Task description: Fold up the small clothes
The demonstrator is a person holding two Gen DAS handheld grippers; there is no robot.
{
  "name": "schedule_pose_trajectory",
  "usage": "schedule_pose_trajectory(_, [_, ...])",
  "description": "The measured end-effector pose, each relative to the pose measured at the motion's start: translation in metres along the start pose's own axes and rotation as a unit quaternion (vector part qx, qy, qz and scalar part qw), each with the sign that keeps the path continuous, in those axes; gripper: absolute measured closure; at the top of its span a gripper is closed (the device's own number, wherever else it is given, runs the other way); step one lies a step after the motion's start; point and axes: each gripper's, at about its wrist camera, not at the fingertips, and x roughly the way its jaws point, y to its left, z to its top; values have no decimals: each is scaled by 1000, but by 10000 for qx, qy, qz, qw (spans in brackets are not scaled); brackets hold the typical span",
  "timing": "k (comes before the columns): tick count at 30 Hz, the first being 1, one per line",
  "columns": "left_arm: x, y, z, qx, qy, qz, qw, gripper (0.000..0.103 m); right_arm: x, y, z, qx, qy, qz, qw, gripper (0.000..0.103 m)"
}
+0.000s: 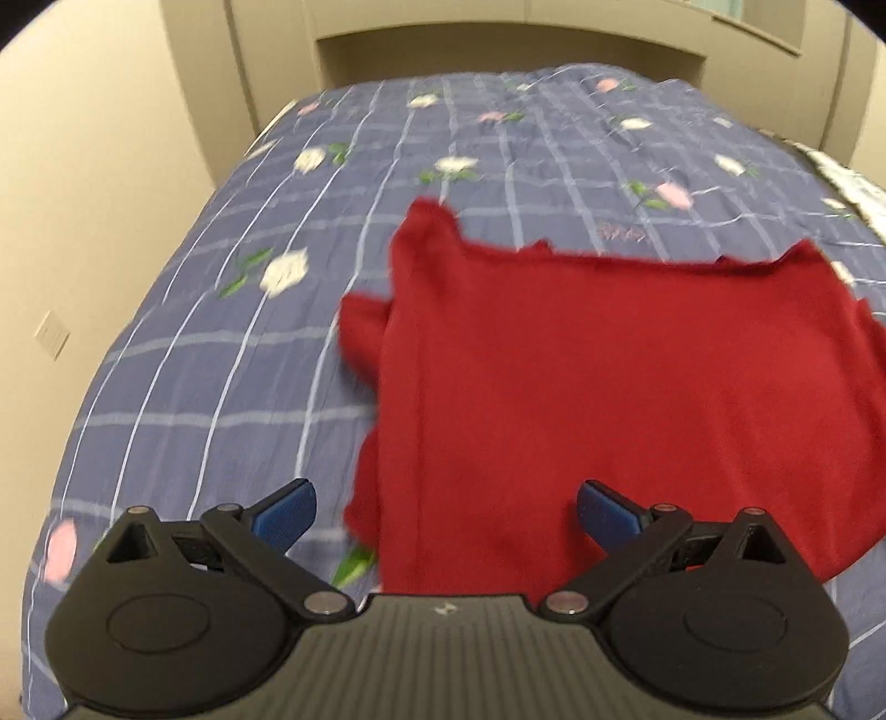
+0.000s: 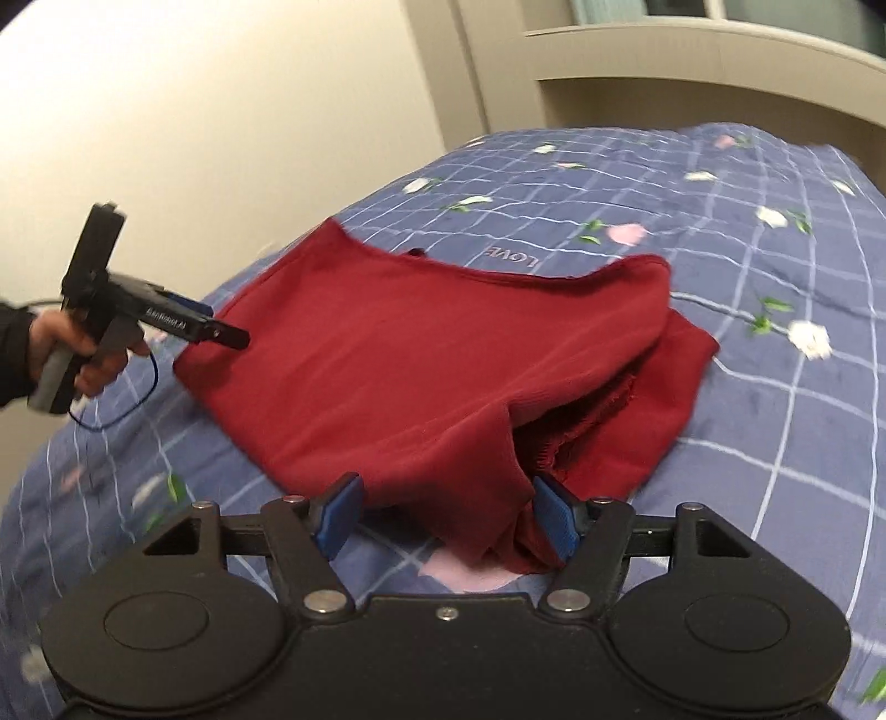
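A small red garment lies partly folded on the blue checked bedspread. It also shows in the right wrist view, with a folded layer bunched at its near right. My left gripper is open, its blue pads wide apart over the garment's near edge, holding nothing. My right gripper is open with the garment's near corner lying between its blue pads, not clamped. The left gripper also shows in the right wrist view, hand-held at the garment's left edge.
The bedspread has flower prints and covers the whole bed. A beige wall runs along the left side. A beige headboard shelf stands at the far end. A thin blue cord hangs by the left hand.
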Motion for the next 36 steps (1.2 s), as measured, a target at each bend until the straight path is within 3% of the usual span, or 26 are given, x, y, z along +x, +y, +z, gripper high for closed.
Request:
schedule_pose_trajectory(2, [-1,4,-7,-109,108,112,9998,1,1,1,1,-142,28,56,9999,45])
schedule_pose_trajectory(4, [-1,9,-8,-194,159,163,9996,1,1,3,3,-264,113,99,9995,67])
schedule_pose_trajectory(9, [-4,15,-7,-180,215,303,9991,1,-11,5,-3,-473,425,272,9976,89])
schedule_pose_trajectory(12, [-1,17,-6,-176,306,447,9984,1,-19,5,-6,-672,624,475,9947,93])
schedule_pose_trajectory(14, [2,21,-6,-231,374,482,9979,0,-19,5,-9,-858,757,377,9927,94])
schedule_pose_trajectory(15, [3,23,-6,-294,394,454,9978,0,-19,4,-10,-879,760,320,9927,90])
schedule_pose_trajectory(16, [3,25,-6,-379,411,409,9976,1,-19,2,-11,-844,741,266,9933,79])
schedule_pose_trajectory(20, [0,32,-10,-629,470,143,9968,4,-22,-1,-11,-561,482,265,9969,71])
schedule_pose_trajectory(21, [0,33,-11,-663,498,-1,9966,13,-20,-1,-10,-487,460,270,9974,72])
schedule_pose_trajectory(23, [1,36,-13,-762,564,-342,9949,27,-13,-1,-12,-374,517,219,9977,84])
schedule_pose_trajectory(24, [0,38,-14,-817,589,-463,9938,41,-10,0,-13,-351,555,209,9976,92])
schedule_pose_trajectory(25, [0,40,-14,-866,604,-647,9923,60,-9,0,-13,-295,533,215,9979,93])
schedule_pose_trajectory(28, [-3,35,-10,-677,589,-646,9939,77,-16,-4,-11,-46,472,197,9987,95])
schedule_pose_trajectory(31, [-4,30,-10,-483,569,-542,9957,78,-15,-12,-17,110,671,16,9977,97])
schedule_pose_trajectory(34, [-1,38,-15,-830,670,-649,9922,77,-7,-17,-31,143,937,-163,9954,100])
schedule_pose_trajectory(36, [2,44,-15,-1057,714,-672,9895,68,-9,-19,-38,308,901,-292,9950,103])
